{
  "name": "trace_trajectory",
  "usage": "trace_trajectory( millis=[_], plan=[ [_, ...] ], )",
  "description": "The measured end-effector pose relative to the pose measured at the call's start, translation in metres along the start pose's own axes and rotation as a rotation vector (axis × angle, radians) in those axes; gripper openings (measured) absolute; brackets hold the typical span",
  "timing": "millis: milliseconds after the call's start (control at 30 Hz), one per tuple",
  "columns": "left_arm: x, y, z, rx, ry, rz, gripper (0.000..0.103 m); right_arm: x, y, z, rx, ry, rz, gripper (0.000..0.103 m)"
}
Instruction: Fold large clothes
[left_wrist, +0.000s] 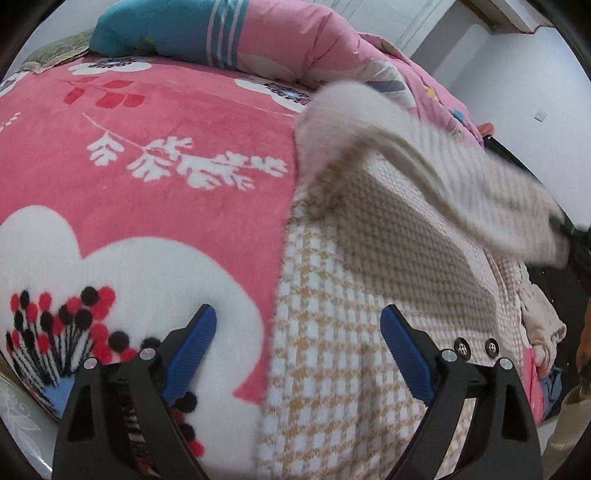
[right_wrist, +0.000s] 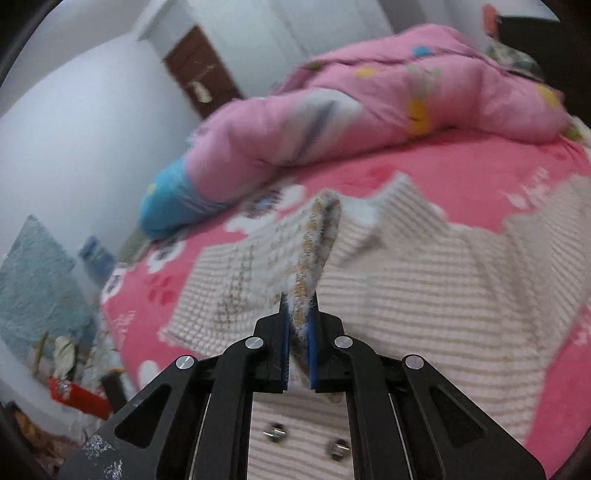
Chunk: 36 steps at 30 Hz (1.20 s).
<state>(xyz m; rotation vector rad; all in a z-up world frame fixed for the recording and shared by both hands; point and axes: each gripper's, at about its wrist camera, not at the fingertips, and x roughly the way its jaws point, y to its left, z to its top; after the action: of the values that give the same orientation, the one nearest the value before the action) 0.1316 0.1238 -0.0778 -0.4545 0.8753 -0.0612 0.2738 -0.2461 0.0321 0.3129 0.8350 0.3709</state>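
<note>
Pink fleece blanket (left_wrist: 147, 110) supports the houndstooth knit jacket (left_wrist: 332, 350), lying flat at its right. Thick, soft, moderately heavy; grip hems. Right gripper (right_wrist: 299, 332) pinches the sleeve (right_wrist: 317, 243); left gripper (left_wrist: 299, 354) gapes wide.

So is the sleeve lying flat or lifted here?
Lifted. The right gripper is shut on the sleeve, which arcs above the jacket on the blanket.

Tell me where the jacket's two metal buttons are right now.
In the left wrist view the buttons sit low right on the checked jacket, just beyond the left gripper.
</note>
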Motion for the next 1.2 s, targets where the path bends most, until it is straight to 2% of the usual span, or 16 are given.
trace_trajectory(
  millis=[100,267,367,433,500,567,633,667,767,867,933,1033,1100,1200],
  plan=[
    [0.001,-0.002,-0.001,0.015,-0.002,0.012,0.089,0.02,-0.031,-0.007,0.045,0.037,-0.069,0.006],
    [0.003,-0.003,-0.001,0.031,0.003,0.026,0.089,0.025,-0.057,0.002,0.09,0.036,-0.089,0.006],
    [0.004,-0.004,-0.003,0.04,0.002,0.038,0.089,0.036,-0.074,0.003,0.082,0.065,-0.157,0.006],
    [0.005,-0.007,-0.005,0.048,0.0,0.05,0.089,0.059,-0.088,0.002,0.084,0.118,-0.217,0.006],
    [0.007,-0.01,-0.006,0.053,-0.004,0.062,0.089,0.075,-0.098,-0.001,0.062,0.16,-0.284,0.014],
    [0.007,-0.012,-0.007,0.061,-0.009,0.074,0.089,0.067,-0.089,-0.001,0.003,0.107,-0.352,0.02],
    [0.007,-0.012,-0.007,0.069,-0.009,0.081,0.089,0.052,-0.071,0.001,-0.077,0.031,-0.416,0.032],
    [0.007,-0.012,-0.007,0.07,-0.009,0.084,0.089,0.046,-0.061,0.001,-0.114,-0.004,-0.423,0.048],
    [0.008,-0.013,-0.007,0.073,-0.007,0.089,0.09,0.043,-0.037,-0.001,-0.197,-0.032,-0.38,0.055],
    [0.009,-0.015,-0.008,0.079,-0.011,0.101,0.091,0.059,-0.018,-0.017,-0.264,0.02,-0.292,0.067],
    [0.009,-0.017,-0.009,0.085,-0.012,0.113,0.091,0.083,-0.017,-0.032,-0.301,0.076,-0.3,0.071],
    [0.01,-0.017,-0.008,0.086,-0.009,0.115,0.092,0.122,-0.034,-0.051,-0.28,0.189,-0.315,0.077],
    [0.01,-0.017,-0.008,0.085,-0.005,0.115,0.092,0.124,-0.041,-0.053,-0.264,0.165,-0.3,0.079],
    [0.01,-0.016,-0.007,0.084,-0.004,0.115,0.093,0.122,-0.041,-0.05,-0.253,0.175,-0.307,0.08]
  ],
)
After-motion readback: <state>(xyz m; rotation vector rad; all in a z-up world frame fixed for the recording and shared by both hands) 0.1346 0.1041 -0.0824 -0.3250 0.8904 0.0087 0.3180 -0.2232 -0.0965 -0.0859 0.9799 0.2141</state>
